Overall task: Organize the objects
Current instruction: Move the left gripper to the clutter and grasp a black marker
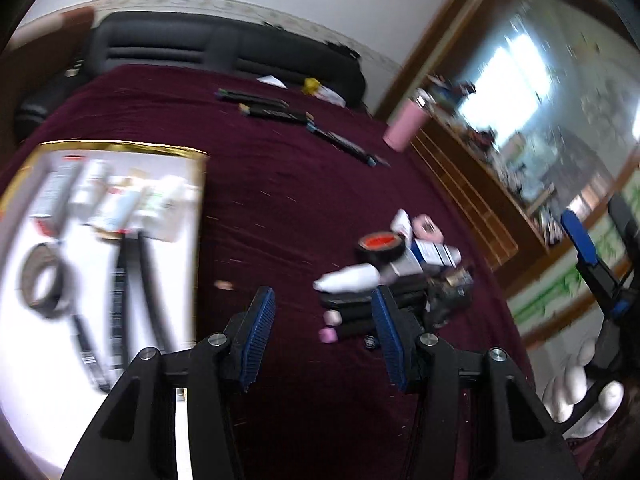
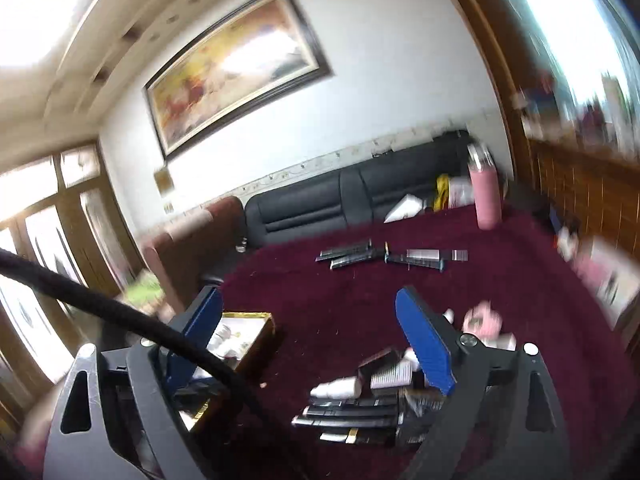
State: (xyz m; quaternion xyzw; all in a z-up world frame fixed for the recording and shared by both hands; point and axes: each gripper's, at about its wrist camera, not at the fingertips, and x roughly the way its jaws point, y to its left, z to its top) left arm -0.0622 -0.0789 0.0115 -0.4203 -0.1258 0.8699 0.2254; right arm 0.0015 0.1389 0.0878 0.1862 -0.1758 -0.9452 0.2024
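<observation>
Your left gripper (image 1: 324, 320) hovers low over maroon cloth (image 1: 280, 200), jaws spread wide, nothing between. Your right gripper (image 2: 308, 340) also gapes empty, tilted above same cloth. Pile of tubes (image 1: 392, 276) sits lower right of centre in left view, just beyond right finger. Gold-rimmed tray (image 1: 120, 148) fills left. Only right view shows painting (image 2: 236, 68); pink bottle (image 2: 486, 194) upper right.

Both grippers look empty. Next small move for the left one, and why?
Probably ease the left gripper forward and down onto the white bottle at the near edge of the pile. Its jaws are open and empty, the pile lies just ahead on the cloth, and the tray already holds sorted items.
</observation>
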